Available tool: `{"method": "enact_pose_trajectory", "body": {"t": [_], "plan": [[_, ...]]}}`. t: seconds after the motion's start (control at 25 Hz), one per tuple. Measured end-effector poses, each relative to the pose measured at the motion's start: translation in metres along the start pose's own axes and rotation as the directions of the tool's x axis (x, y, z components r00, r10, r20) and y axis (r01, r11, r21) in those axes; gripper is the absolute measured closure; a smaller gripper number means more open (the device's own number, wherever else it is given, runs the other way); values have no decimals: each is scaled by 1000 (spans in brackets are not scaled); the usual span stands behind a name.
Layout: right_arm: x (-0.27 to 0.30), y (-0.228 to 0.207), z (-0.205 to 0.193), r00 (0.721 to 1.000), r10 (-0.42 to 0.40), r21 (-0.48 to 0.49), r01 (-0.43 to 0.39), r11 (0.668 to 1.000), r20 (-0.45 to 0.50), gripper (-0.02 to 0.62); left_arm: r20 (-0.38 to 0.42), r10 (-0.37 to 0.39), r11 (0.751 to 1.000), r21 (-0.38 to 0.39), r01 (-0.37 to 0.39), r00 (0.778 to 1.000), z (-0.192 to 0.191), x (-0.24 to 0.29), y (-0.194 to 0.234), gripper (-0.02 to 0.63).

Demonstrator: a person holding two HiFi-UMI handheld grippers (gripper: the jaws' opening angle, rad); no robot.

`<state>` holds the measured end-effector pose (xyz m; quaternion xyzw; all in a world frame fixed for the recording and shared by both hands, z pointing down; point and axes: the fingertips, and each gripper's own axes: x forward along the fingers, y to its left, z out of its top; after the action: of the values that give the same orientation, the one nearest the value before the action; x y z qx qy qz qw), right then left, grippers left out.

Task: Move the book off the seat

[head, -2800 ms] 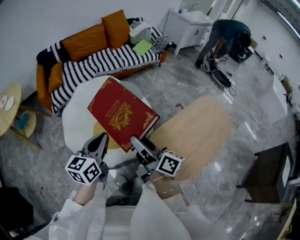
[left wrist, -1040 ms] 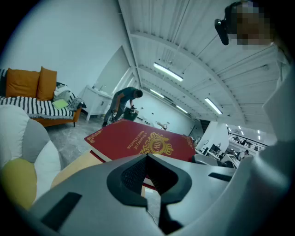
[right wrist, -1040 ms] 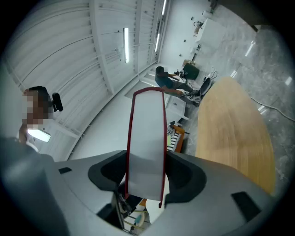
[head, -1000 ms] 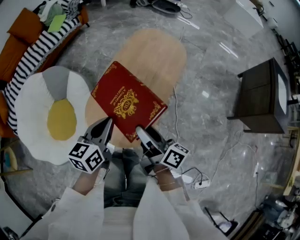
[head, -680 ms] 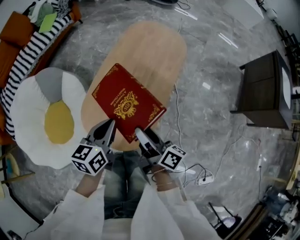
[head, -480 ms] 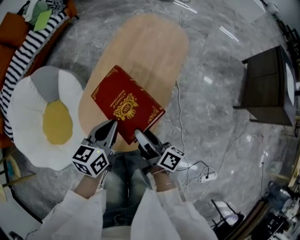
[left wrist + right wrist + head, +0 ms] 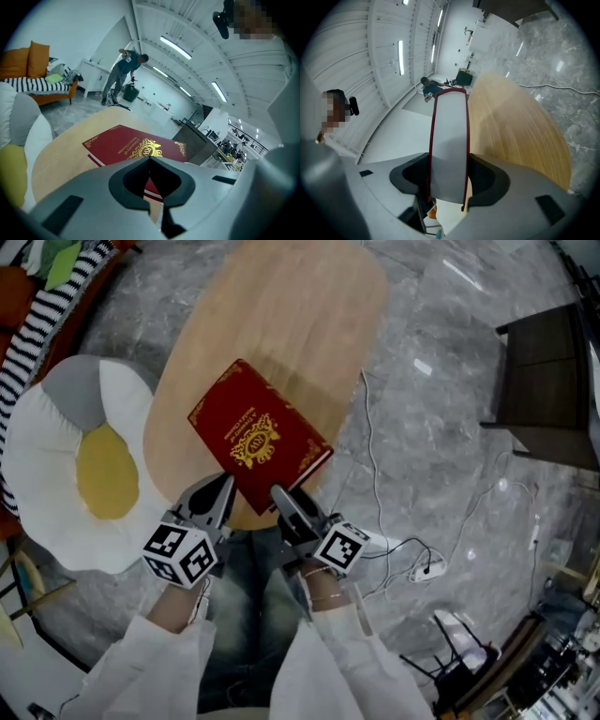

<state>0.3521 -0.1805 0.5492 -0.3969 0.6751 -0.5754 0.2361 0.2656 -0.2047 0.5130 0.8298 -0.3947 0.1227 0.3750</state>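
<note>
A red book (image 7: 255, 434) with gold print hangs over the near end of an oval wooden table (image 7: 281, 324); whether it rests on the wood I cannot tell. My right gripper (image 7: 284, 504) is shut across its thickness at the near right corner. In the right gripper view the white page edge of the book (image 7: 449, 136) stands clamped between both pads of the right gripper (image 7: 449, 174). My left gripper (image 7: 223, 493) sits at the book's near left edge. Its tips meet in the left gripper view (image 7: 150, 160), with the red cover (image 7: 131, 145) just beyond and below them.
A white and yellow egg-shaped cushion (image 7: 75, 465) lies left of the table. A striped sofa (image 7: 37, 306) is at the top left, a dark cabinet (image 7: 553, 381) at the right. Cables and a power strip (image 7: 427, 568) lie on the marble floor. A person (image 7: 123, 75) bends over far off.
The book was carried from above the egg cushion to the table. Over the last second both grippers and the book have sunk toward the tabletop, grip unchanged.
</note>
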Motion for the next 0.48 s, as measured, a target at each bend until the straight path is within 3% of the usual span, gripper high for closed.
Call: {"method": "enact_pose_trajectory", "body": {"t": [0.28,0.48], "plan": [[10,-34,-2,1000,-4,-7,4,1000,1,339,-31,39,998,-40,-40,999,-30,25,23,600],[15,-51,-7,1000,-10,19,10,1000,6,339,-65,24,998,-62,-28,998,-55,39,22,600]]}}
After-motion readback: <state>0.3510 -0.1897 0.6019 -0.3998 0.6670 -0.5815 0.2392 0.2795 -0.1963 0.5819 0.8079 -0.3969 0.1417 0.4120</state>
